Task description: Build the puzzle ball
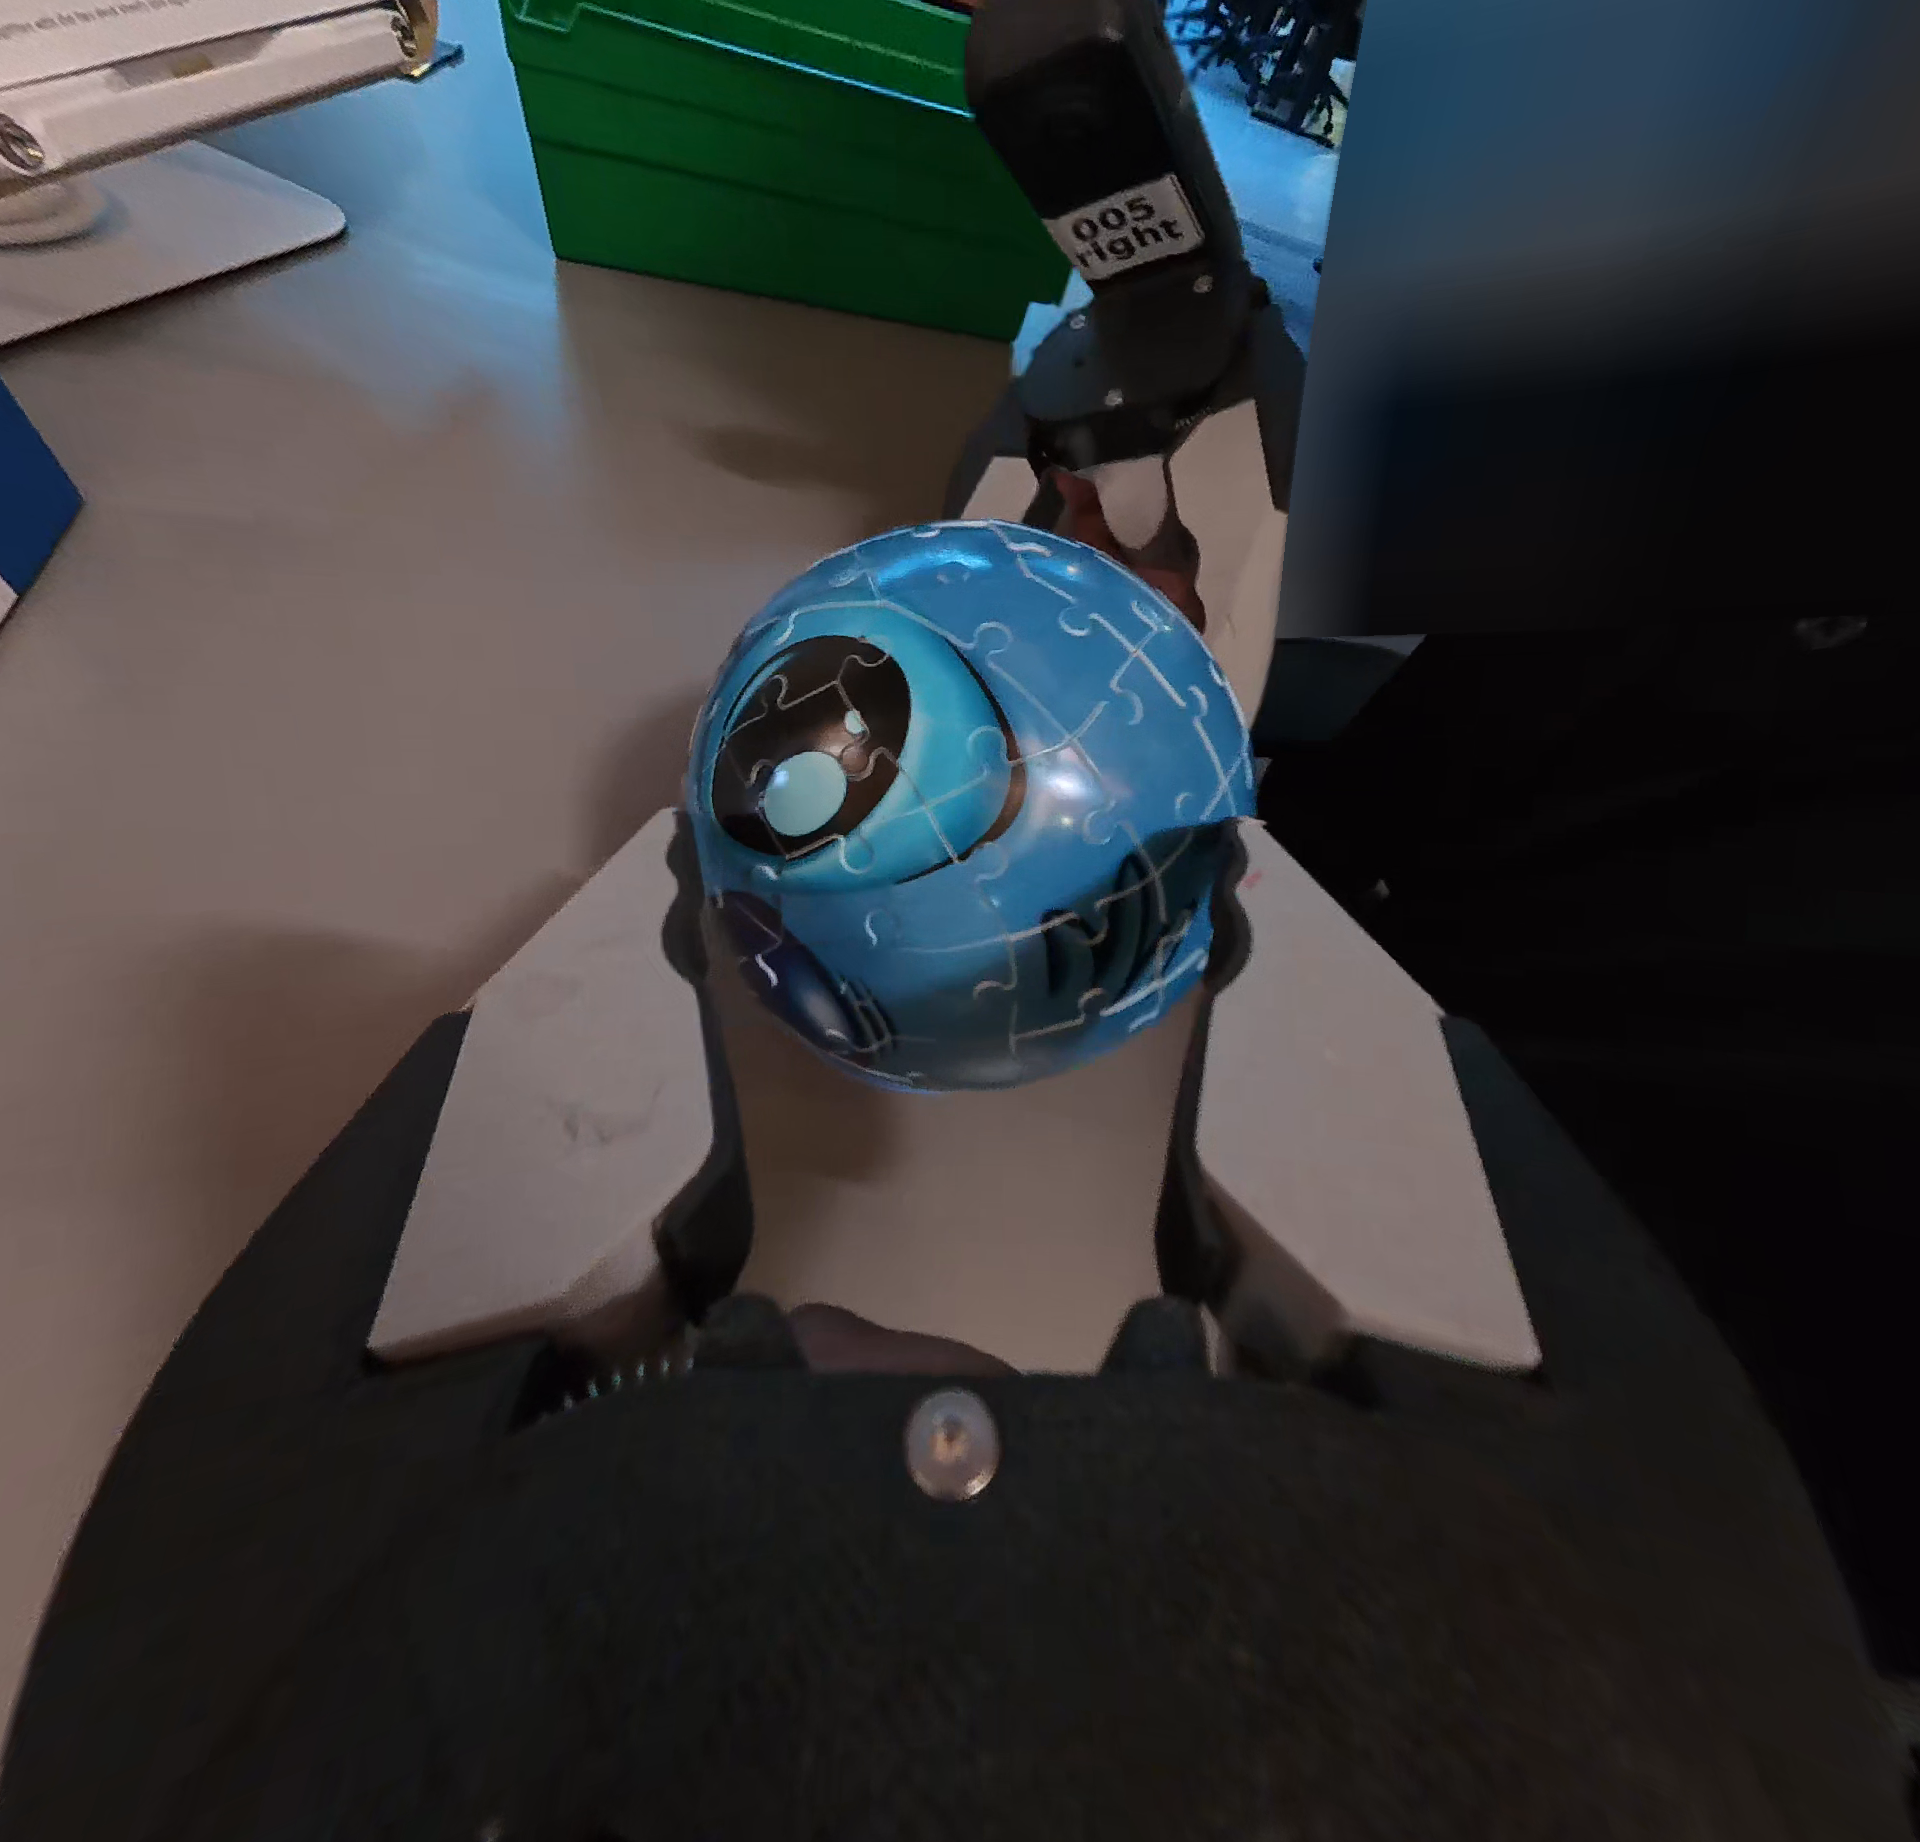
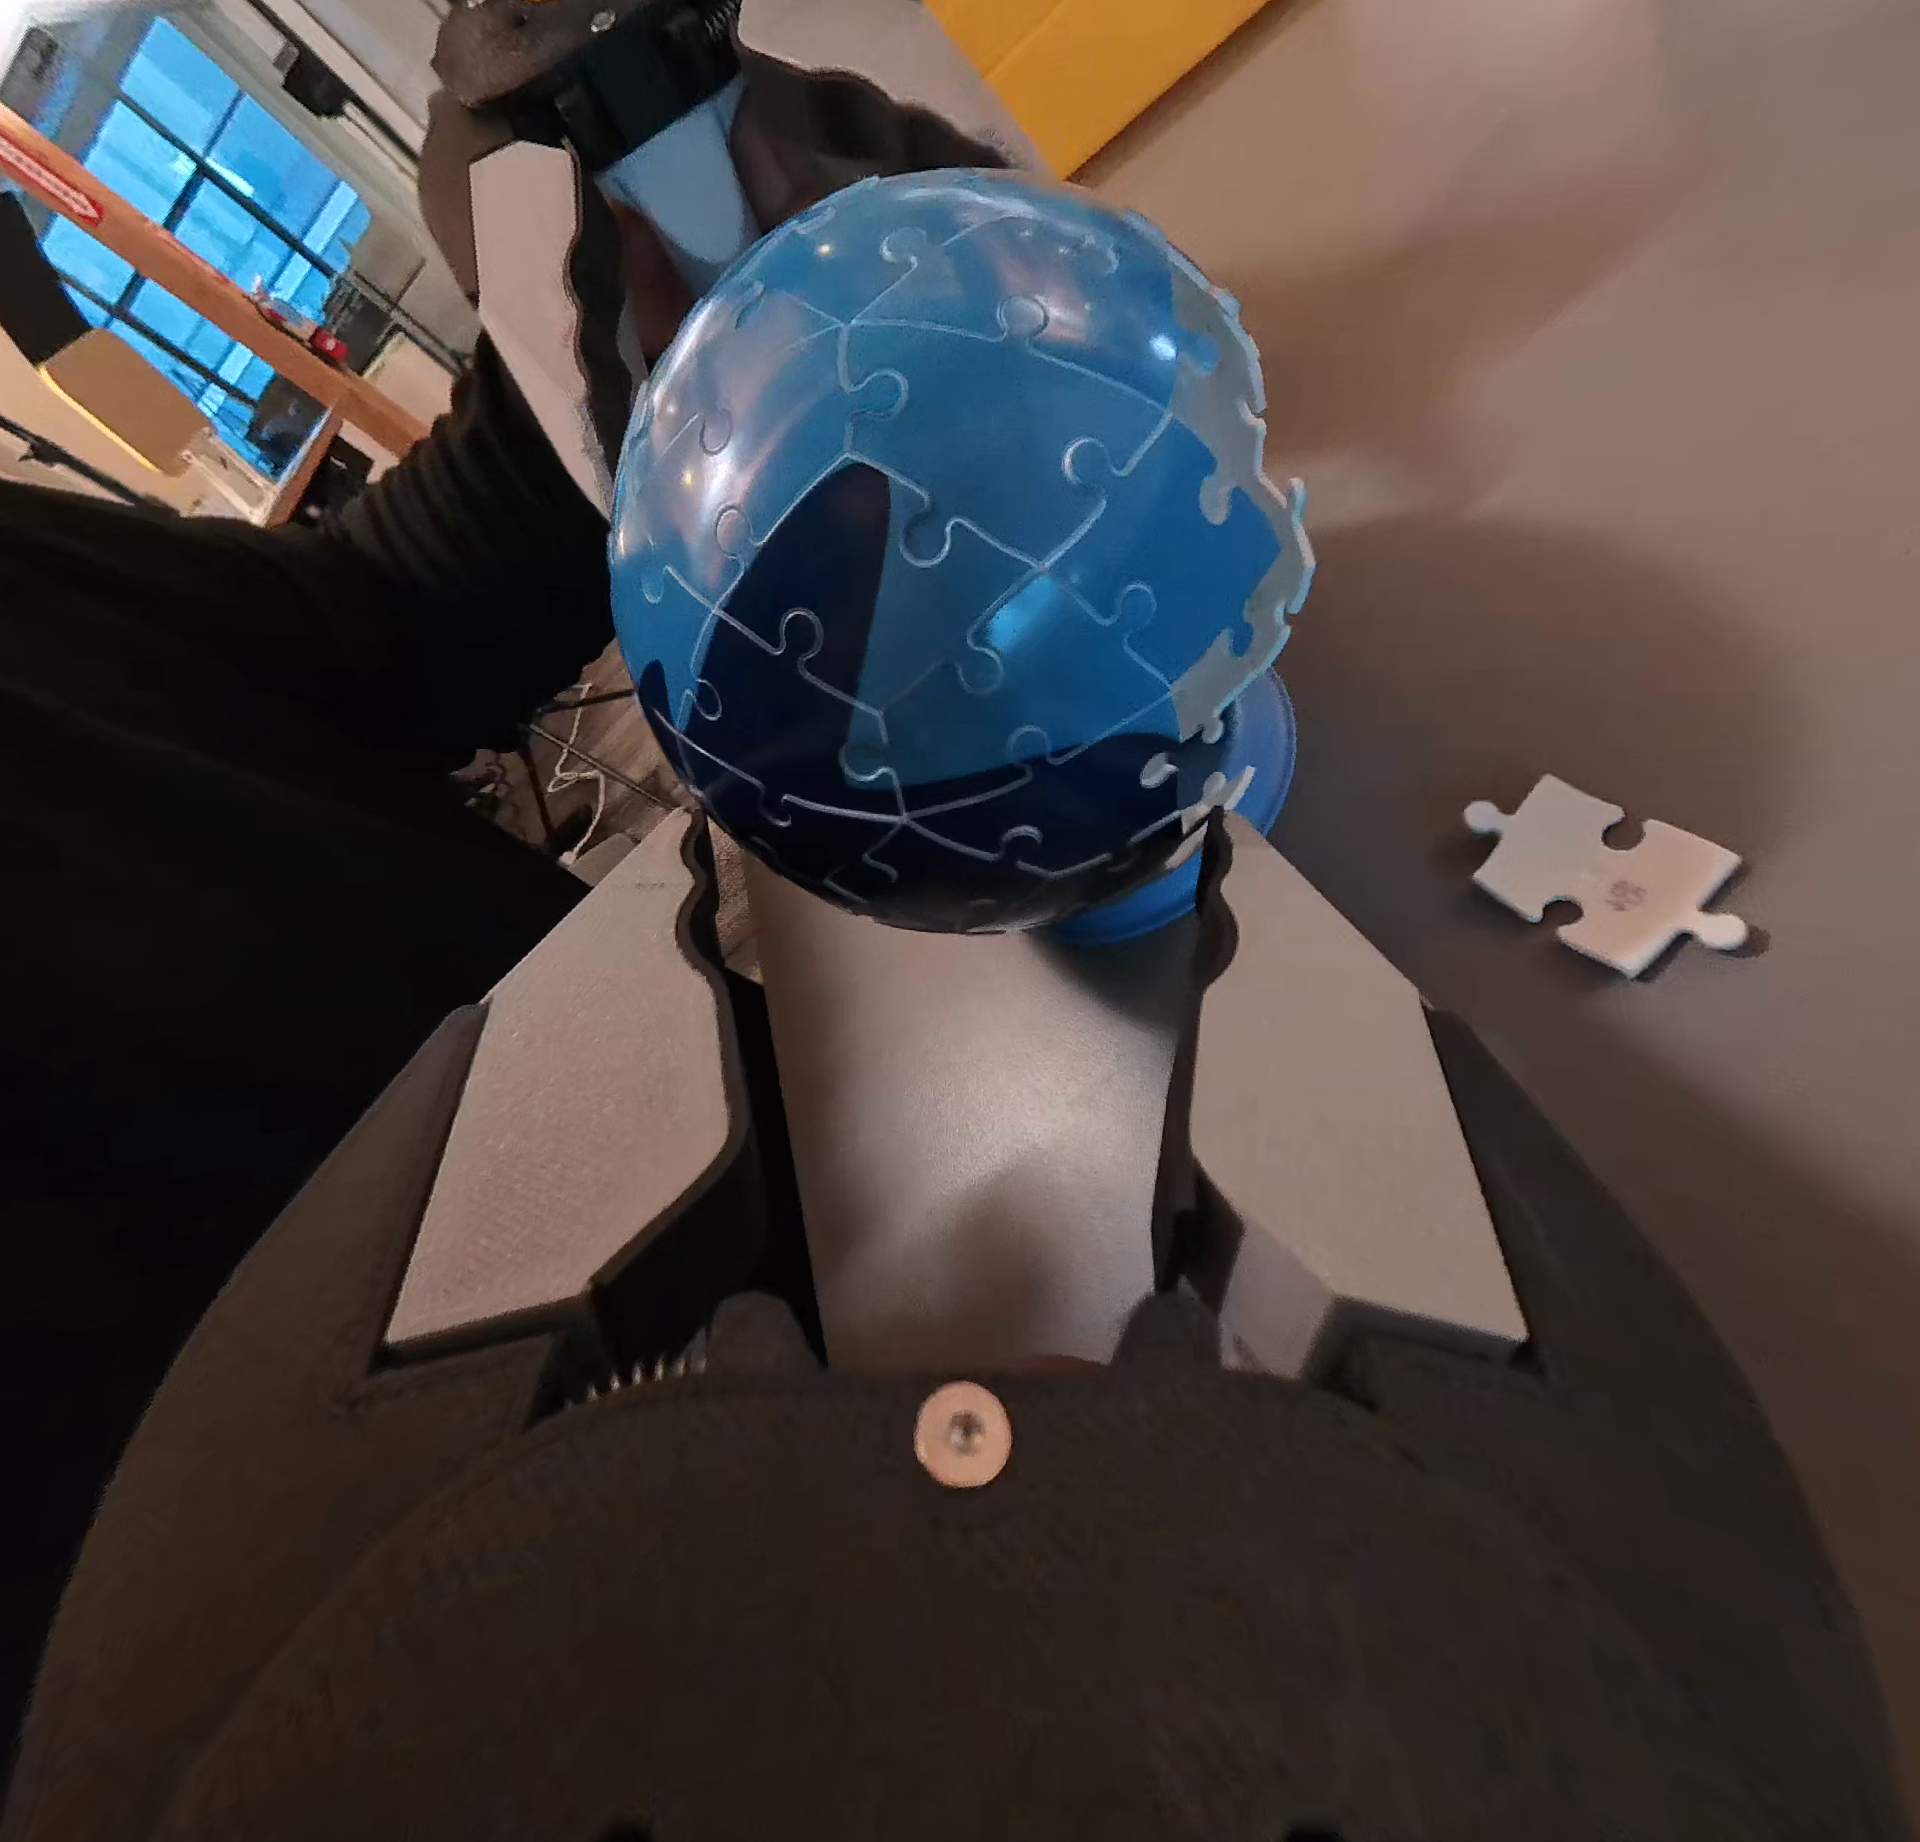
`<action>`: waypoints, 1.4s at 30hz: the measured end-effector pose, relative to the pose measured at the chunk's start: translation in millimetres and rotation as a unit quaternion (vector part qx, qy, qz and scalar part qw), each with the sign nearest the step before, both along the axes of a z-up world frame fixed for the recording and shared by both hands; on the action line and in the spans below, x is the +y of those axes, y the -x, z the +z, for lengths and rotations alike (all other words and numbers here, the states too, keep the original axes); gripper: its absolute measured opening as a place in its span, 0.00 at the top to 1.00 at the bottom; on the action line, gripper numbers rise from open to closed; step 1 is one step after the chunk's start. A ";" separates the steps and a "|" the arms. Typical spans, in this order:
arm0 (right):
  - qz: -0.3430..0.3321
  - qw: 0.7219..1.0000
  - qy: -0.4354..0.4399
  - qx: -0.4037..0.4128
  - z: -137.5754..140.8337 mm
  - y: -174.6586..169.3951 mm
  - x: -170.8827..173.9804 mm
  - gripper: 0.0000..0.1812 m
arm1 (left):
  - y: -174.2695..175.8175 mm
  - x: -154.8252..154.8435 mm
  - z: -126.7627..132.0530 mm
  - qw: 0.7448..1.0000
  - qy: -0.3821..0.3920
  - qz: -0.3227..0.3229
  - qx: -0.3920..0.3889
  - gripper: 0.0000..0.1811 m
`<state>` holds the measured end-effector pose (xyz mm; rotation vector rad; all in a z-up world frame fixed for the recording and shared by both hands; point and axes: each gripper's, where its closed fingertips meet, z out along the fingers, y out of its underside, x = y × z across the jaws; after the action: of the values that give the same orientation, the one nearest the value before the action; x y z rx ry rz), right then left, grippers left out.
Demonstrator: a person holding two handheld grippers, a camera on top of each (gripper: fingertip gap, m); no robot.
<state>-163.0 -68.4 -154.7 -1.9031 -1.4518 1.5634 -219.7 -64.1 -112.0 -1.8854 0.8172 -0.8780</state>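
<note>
The blue puzzle ball (image 1: 966, 805), with a big eye printed on it, sits between my left gripper's (image 1: 961, 899) fingertips, which are shut on its sides. In the right wrist view the ball (image 2: 935, 545) shows an open gap with grey piece edges on its right side. My right gripper (image 2: 956, 842) is closed against the ball's lower near part and also shows behind the ball in the left wrist view (image 1: 1117, 525). The left gripper (image 2: 675, 234) holds the ball's far side. A loose puzzle piece (image 2: 1605, 873) lies white side up on the table. A blue round stand (image 2: 1247, 805) shows behind the ball.
A green bin (image 1: 769, 151) stands at the back of the grey table (image 1: 364, 649), with a white stand (image 1: 156, 213) at the far left. A yellow box (image 2: 1091, 36) lies on the table. A black sleeve (image 2: 260, 649) reaches in from the left. The loose puzzle piece (image 2: 1605, 873) lies some 6 centimetres from my right tips, 15 centimetres from my left tips.
</note>
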 end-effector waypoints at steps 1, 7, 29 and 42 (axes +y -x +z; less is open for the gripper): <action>-0.002 1.000 -0.008 -0.002 -3.0 0.1 -2.1 0.50 | 1.8 2.0 0.2 1.000 0.004 0.005 0.000 0.45; 0.039 0.999 -0.016 -0.014 -18.3 -7.8 -36.1 0.56 | 40.3 4.1 1.3 0.997 -0.004 0.070 0.018 0.49; 0.139 0.946 -0.290 -0.039 -47.1 -33.3 116.1 0.68 | 5.6 -32.9 -42.7 0.984 -0.006 0.156 0.085 0.38; 0.182 0.977 -0.108 0.016 -3.6 -38.2 18.0 0.64 | 10.1 -44.4 -9.5 0.996 -0.055 0.062 0.010 0.48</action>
<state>-124.8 -50.4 -158.2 -1.5459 -1.9512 1.4942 -229.8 -108.5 -121.5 -1.8295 0.7361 -0.7239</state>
